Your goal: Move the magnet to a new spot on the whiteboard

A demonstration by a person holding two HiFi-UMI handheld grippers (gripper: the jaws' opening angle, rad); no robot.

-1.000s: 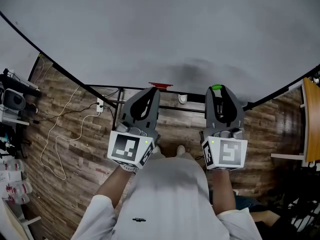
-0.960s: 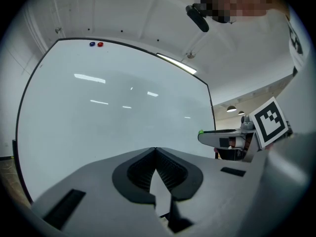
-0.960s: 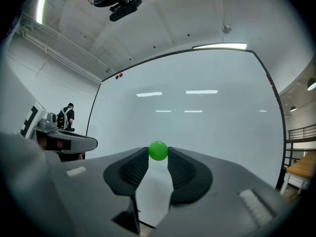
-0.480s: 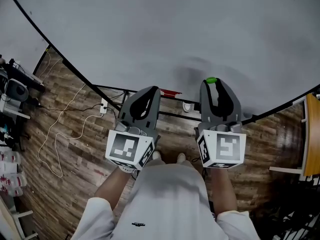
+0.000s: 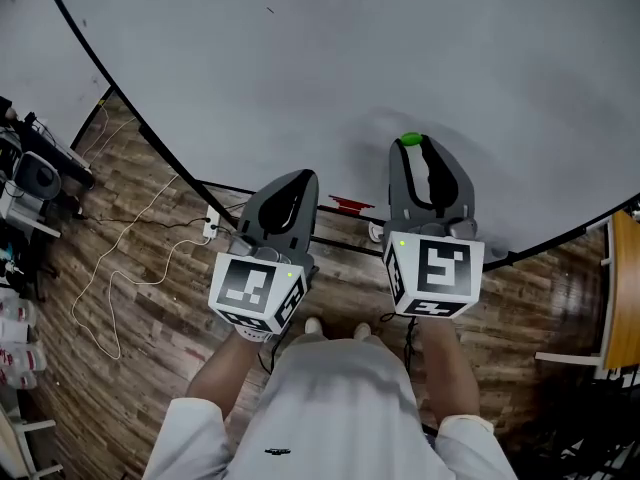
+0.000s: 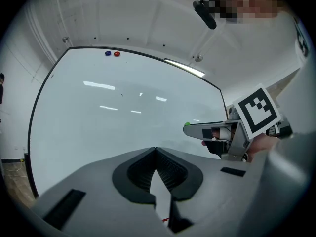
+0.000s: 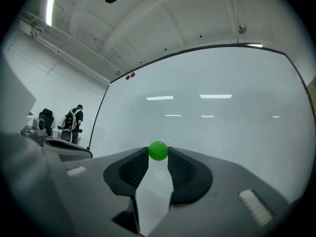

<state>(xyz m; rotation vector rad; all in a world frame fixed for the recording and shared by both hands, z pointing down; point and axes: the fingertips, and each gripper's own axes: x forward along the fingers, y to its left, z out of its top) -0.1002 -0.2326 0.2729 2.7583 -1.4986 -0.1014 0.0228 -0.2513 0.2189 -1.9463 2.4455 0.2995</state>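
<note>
Evidently mid-carry, with the placing step not yet done.

Head view: right gripper (image 5: 413, 154) reaching out in front of the whiteboard (image 5: 300, 58), pinching a small green magnet (image 5: 410, 140) at the very tips. Magnet sits a little above the board's bottom edge, right of its middle. Contact with the surface: not to be told from up here. Left gripper (image 5: 303, 180) alongside and lower, close to the bottom edge, carrying nothing visible.

Left gripper view: left gripper (image 6: 155, 151) with jaws drawn together at the tips, nothing between them, pointed at the whiteboard (image 6: 98, 117). Off to the right, the right gripper (image 6: 190, 128) seen side-on, the magnet (image 6: 186, 125) at its nose toward the board's right edge; near the surface, touching or not unclear. Up at the top edge, toward the left corner, a blue magnet (image 6: 108, 53) and a red magnet (image 6: 117, 54) side by side.

Right gripper view: right gripper (image 7: 158, 155) with jaws standing fairly wide yet clamped on the round green magnet (image 7: 158, 150), one pad on either side, right at the tips. Bare whiteboard (image 7: 207, 122) behind it. Beyond the board's left edge, a person (image 7: 76, 122) standing well away.

Judged next: choose a bare patch well apart from the two at the top edge, bring the magnet squarely onto the surface, then spread the jaws and back straight off without dragging it. No part in this for the left gripper.
</note>
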